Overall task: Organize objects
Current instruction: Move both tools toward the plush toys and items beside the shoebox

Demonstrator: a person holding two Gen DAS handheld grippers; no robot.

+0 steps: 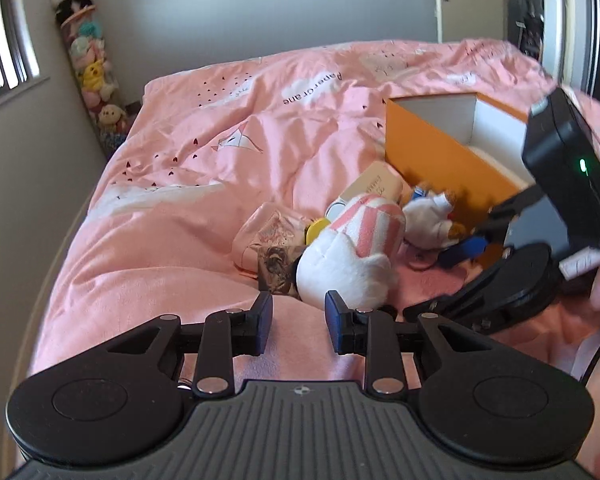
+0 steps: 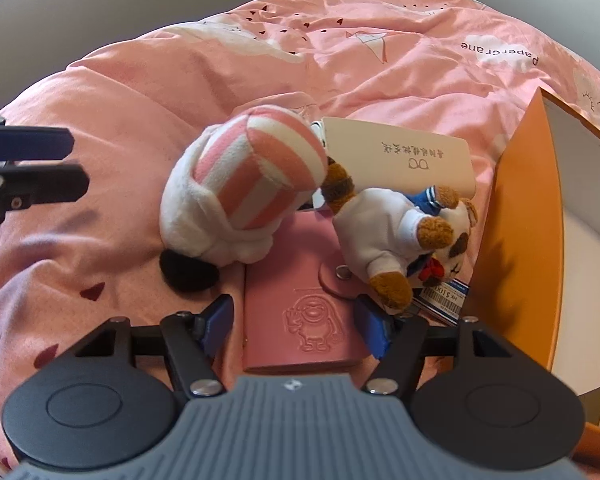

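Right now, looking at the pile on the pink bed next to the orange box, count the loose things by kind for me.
Plush toys: 2, the pink-striped white plush and the brown-and-white dog plush
Pink wallets: 1, the embossed snap wallet
Cream cards: 1, the card with handwriting
Printed tickets: 1, the blue-edged slip
Total: 5; the pile may hide more.

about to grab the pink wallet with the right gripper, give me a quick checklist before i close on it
1. Right gripper open: ok.
2. Pink wallet between its jaws: ok.
3. Pads touching the wallet: cannot tell.
4. Wallet free of clutter: not ok, the dog plush lies on its clasp corner and the striped plush is against its top left corner.
5. Orange box open to receive items: ok.
6. Left gripper holding nothing: ok.
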